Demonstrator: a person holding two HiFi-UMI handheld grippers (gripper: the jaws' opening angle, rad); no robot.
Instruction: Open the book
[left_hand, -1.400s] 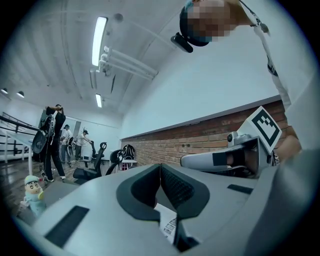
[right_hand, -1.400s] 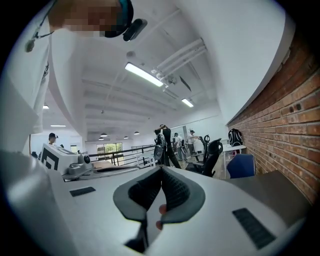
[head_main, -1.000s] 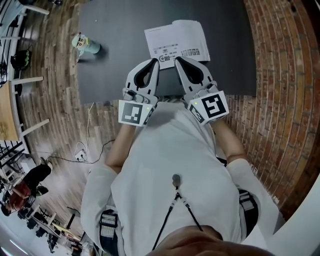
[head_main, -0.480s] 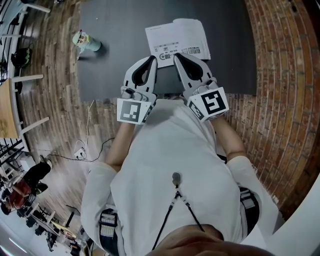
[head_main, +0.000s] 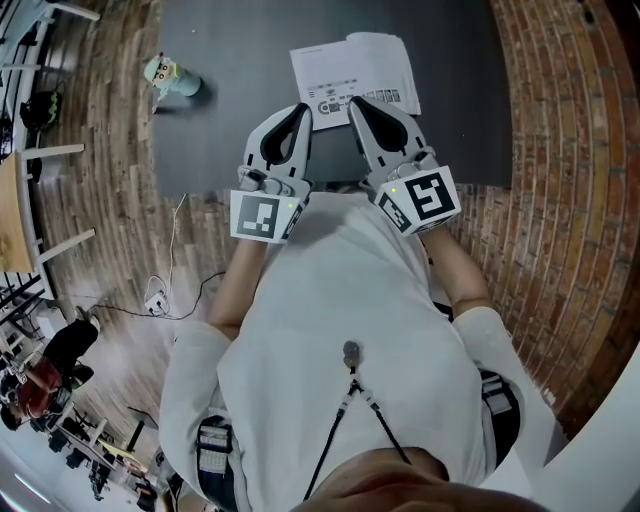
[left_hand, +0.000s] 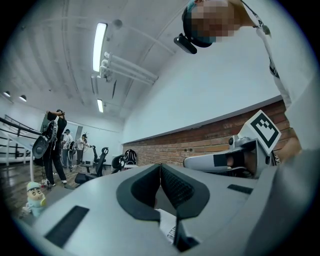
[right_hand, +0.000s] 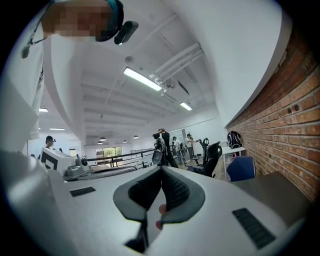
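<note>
Pointing level at the book (head_main: 356, 68), left gripper (head_main: 303, 108) and right gripper (head_main: 352, 103) are both closed

A big open lab or workshop hall: brick wall (right_hand: 282, 120), wood-plank floor (head_main: 100, 220), strip lights (left_hand: 99, 46) on a high white ceiling, office chairs (right_hand: 212, 152), railings (right_hand: 120, 160), and people (left_hand: 54, 145) standing about.

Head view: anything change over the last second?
Nothing real. The left gripper and right gripper are still shut, side by side at the near edge of the book; nothing taken or let go. The book and toy figure haven't moved; the whole view only shifted slightly.
</note>
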